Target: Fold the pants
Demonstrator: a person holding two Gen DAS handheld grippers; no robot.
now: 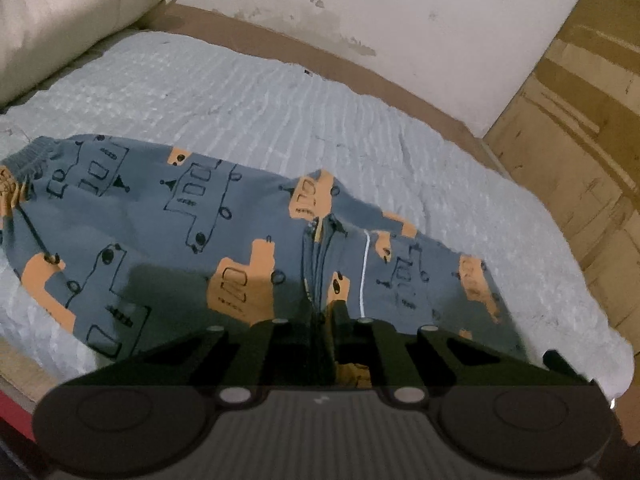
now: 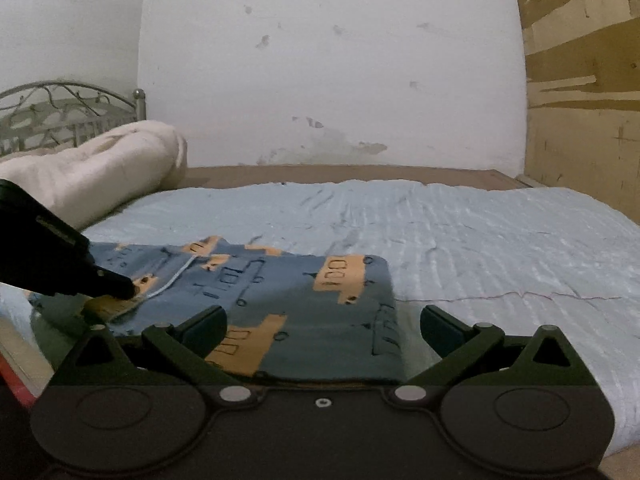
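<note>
Blue-grey pants (image 1: pixel 180 216) with orange truck prints lie across the light blue bedspread (image 1: pixel 280 112); the waistband sits at the far left. My left gripper (image 1: pixel 326 312) is shut on the pants fabric at the middle seam, beside a white cord (image 1: pixel 364 272). The right wrist view shows the pants (image 2: pixel 300 292) as a flat folded slab. There the left gripper (image 2: pixel 130 290) comes in from the left and pinches a slightly lifted edge. My right gripper (image 2: pixel 324 320) stands wide open low over the near part of the pants, its fingers (image 2: pixel 212 320) apart with nothing gripped.
A rolled cream duvet (image 2: pixel 100 172) lies at the back left in front of a metal headboard (image 2: pixel 60 112). A stained white wall runs behind the bed. A wooden panel (image 2: pixel 580 120) stands at the right. The bedspread (image 2: pixel 480 240) stretches to the right of the pants.
</note>
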